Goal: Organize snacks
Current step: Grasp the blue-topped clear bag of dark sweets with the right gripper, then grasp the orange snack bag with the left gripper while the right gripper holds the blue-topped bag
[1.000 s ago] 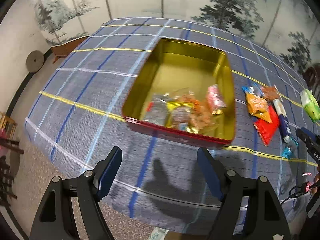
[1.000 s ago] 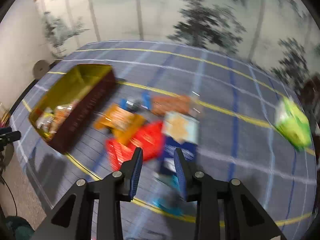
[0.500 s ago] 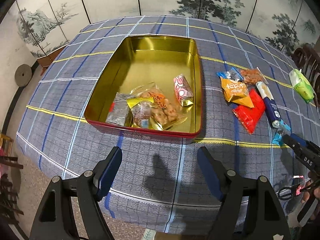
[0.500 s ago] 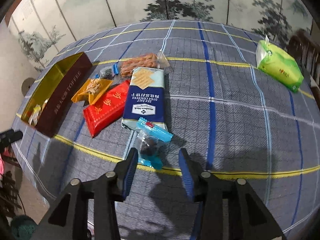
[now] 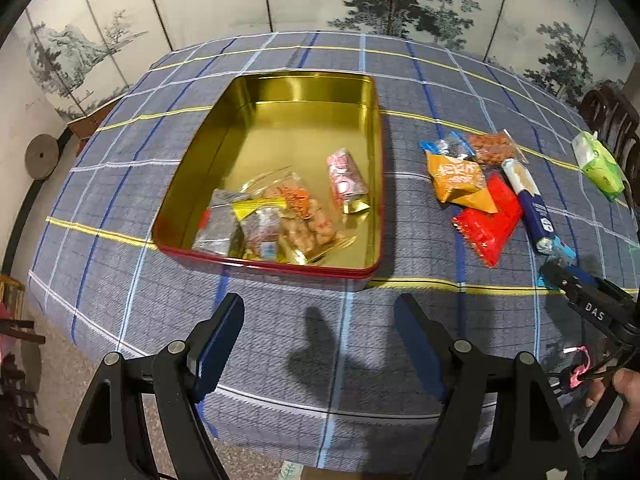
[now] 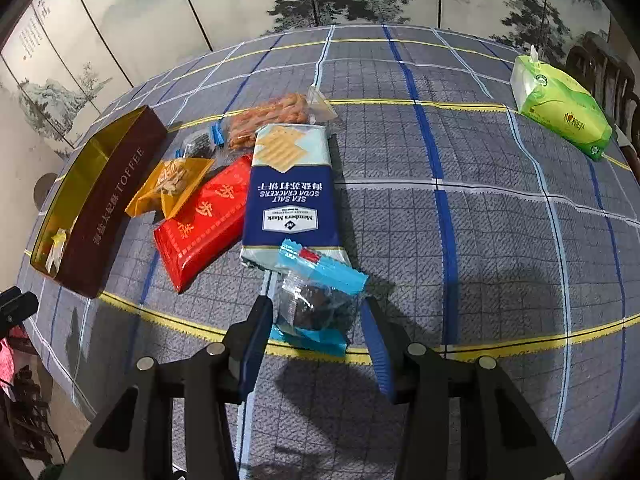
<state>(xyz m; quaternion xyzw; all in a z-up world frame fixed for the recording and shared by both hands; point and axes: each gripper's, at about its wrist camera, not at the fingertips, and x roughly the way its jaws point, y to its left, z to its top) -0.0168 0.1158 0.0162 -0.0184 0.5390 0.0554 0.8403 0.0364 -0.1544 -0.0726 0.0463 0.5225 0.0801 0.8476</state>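
With both wrist views on the plaid-clothed table (image 5: 120,168):
left gripper (image 5: 320,332): jaws spread wide, holding nothing, above near table edge
tin: red rectangular gold-lined tin (image 5: 276,128), several wrapped snacks inside near end
loose pile: orange packet (image 6: 172,184), red packet (image 6: 204,220), navy soda cracker pack (image 6: 292,196), right of tin
right gripper (image 6: 318,334): jaws apart, straddling clear blue-ended dark snack packet (image 6: 316,300), not clamped
far right: green tissue pack (image 6: 560,104)

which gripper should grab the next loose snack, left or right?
Right. The right gripper is open, already straddling the clear blue-ended snack packet. The left gripper is open over bare plaid tablecloth, short of the gold-lined red tin.
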